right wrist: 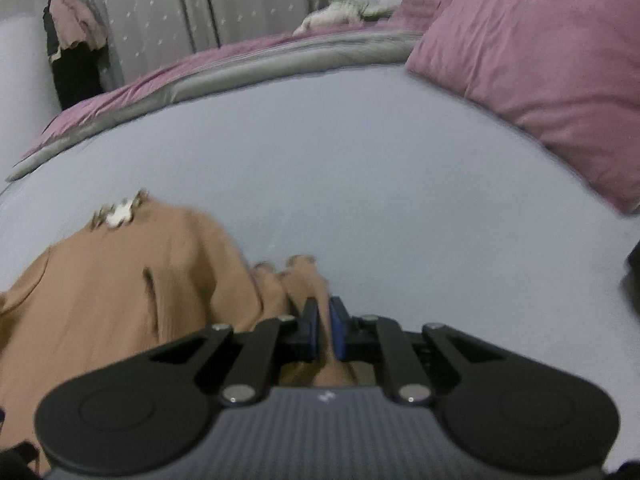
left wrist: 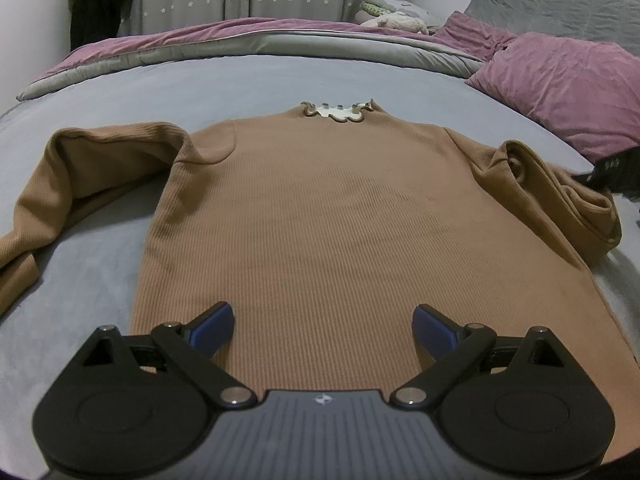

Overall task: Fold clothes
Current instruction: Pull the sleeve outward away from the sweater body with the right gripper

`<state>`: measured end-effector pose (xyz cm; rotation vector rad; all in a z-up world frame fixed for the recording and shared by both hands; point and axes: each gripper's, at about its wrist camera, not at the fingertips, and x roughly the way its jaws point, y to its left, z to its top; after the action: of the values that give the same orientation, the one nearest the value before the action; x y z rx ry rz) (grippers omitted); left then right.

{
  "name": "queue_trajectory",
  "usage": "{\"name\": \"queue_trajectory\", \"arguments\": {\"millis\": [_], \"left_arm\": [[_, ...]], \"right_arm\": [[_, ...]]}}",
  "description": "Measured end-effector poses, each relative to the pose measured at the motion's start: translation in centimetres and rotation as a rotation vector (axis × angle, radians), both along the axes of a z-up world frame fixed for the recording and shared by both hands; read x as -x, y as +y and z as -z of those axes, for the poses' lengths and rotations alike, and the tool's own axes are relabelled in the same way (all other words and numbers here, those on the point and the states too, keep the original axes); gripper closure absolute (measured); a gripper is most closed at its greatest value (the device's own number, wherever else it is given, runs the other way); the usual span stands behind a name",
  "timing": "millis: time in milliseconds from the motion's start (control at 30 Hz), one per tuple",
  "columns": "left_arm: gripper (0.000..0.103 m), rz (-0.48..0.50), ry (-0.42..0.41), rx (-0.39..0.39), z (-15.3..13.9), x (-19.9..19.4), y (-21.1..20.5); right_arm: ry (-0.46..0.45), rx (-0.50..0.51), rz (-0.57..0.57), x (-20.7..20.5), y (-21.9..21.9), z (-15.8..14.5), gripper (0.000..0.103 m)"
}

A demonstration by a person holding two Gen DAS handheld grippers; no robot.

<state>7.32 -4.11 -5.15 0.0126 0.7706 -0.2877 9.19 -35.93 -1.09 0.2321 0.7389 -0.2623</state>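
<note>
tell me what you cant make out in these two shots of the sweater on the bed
- Sweater hem: left wrist view, hidden under the left hand-held gripper body.
- Left sleeve cuff: left wrist view, cut off by the frame's left edge.
- Right sleeve cuff: right wrist view, motion-blurred and bunched in the shut right hand-held gripper.
- Collar detail: right wrist view, blurred.
- Dark item: right wrist view, cut off at the right edge.

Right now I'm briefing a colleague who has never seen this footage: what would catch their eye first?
A tan ribbed sweater lies flat on the grey-blue bed sheet, with a white frilled collar at its far end. The right gripper is shut on the sweater's right sleeve, while the left gripper is open over the hem. Purple pillows sit at the right.
</note>
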Motion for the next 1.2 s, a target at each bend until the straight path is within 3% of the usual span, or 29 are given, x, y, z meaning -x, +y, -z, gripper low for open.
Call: {"name": "queue_trajectory", "arguments": {"millis": [267,600,733,900,1000,1200], "left_arm": [[0.006,-0.002,0.002,0.008,-0.1,0.0,0.1],[0.007,0.059,-0.014,0.058,-0.5,0.3,-0.2],[0.01,0.147,-0.047,0.09,-1.6,0.1,-1.8],[0.015,0.281,-0.125,0.06,-2.7,-1.2,-5.8],[0.026,0.337,-0.168,0.04,-3.6,-3.6,-9.1],[0.027,0.467,-0.212,0.126,-4.0,-7.8,-15.2]], "right_arm": [[-0.157,0.103,0.127,0.4,-2.4,-4.6,0.095],[-0.282,0.214,0.301,0.2,-8.1,-7.6,0.095],[-0.292,0.197,0.336,-0.4,-11.0,-6.5,0.095],[-0.297,0.153,0.347,-0.7,-14.8,-4.1,0.095],[-0.318,0.109,0.352,-0.7,-16.8,-2.7,0.095],[-0.404,0.101,0.321,-0.2,-18.8,-1.2,0.095]]}}
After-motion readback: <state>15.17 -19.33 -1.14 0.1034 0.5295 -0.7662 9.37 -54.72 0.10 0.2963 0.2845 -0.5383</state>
